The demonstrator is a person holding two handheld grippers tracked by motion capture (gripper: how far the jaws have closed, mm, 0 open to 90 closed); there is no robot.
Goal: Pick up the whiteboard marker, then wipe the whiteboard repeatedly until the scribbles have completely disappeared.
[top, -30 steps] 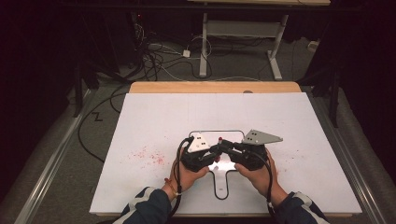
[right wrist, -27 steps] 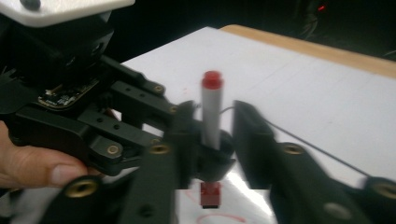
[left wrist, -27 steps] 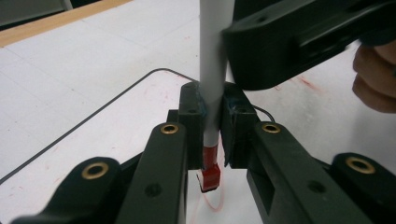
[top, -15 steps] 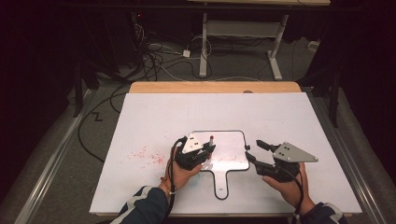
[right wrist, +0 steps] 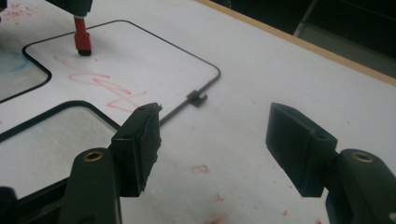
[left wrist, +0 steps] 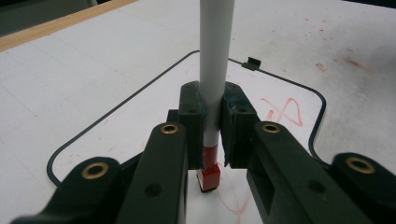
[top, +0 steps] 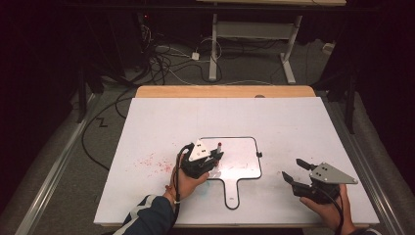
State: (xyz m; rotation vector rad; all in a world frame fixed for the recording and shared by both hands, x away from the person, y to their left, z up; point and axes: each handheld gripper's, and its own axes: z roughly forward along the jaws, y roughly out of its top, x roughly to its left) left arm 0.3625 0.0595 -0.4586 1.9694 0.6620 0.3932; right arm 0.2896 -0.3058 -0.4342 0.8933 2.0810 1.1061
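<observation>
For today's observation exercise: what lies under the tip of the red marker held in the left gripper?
Under the red marker lies the small whiteboard, with red scribbles beside the tip. The left gripper hides whether the tip touches.

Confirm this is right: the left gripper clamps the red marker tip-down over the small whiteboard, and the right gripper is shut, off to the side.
Not quite: the right gripper is open, its jaws wide apart in the right gripper view. The left gripper does clamp the red marker tip-down over the small whiteboard.
</observation>
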